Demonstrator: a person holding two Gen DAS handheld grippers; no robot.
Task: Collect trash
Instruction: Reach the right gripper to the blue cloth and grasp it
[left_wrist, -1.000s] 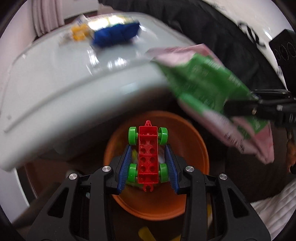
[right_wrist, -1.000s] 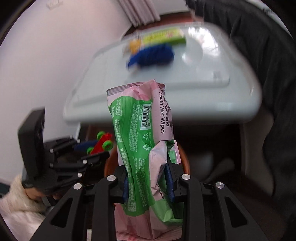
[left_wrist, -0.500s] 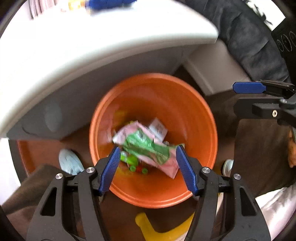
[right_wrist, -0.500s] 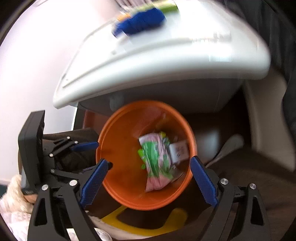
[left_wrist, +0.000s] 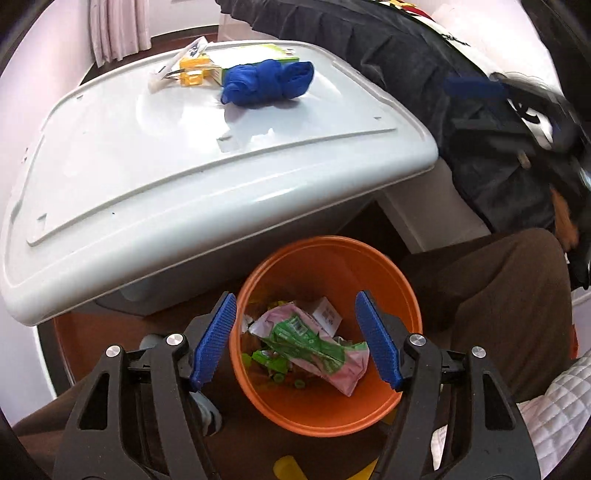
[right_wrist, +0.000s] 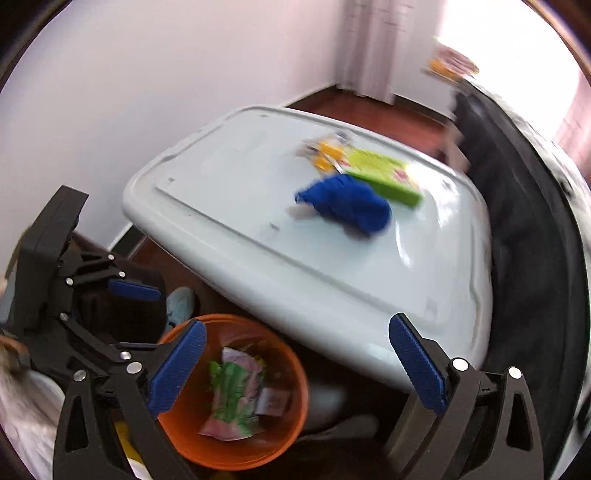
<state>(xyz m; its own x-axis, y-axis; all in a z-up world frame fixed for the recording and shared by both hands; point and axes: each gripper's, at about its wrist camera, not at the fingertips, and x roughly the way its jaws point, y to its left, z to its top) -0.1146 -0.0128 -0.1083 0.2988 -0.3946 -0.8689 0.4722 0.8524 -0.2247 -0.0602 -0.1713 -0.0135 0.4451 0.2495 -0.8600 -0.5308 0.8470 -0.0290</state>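
Observation:
An orange bucket (left_wrist: 402, 306) stands on the floor below a pale lid. In it lie a pink and green wipes packet (left_wrist: 314, 350), a small white box (left_wrist: 327, 314) and green toy bits. My left gripper (left_wrist: 295, 339) is open and empty, just above the bucket. My right gripper (right_wrist: 295, 362) is open and empty, higher, over the lid's near edge; the bucket (right_wrist: 295, 406) and packet (right_wrist: 232, 391) show at its lower left. On the lid lie a blue cloth bundle (left_wrist: 267, 83), a green box (right_wrist: 384, 173) and a yellow wrapper (left_wrist: 192, 72).
The pale plastic lid (left_wrist: 147, 166) overhangs the bucket's far side. Dark clothing (left_wrist: 480, 129) hangs to the right. The person's brown trouser legs (left_wrist: 509, 295) flank the bucket. A yellow object (left_wrist: 291, 465) lies on the floor near me.
Both grippers opened and let go: the red toy car and the wipes packet dropped into the bucket. Both grippers then rose, the right one swinging up toward the lid.

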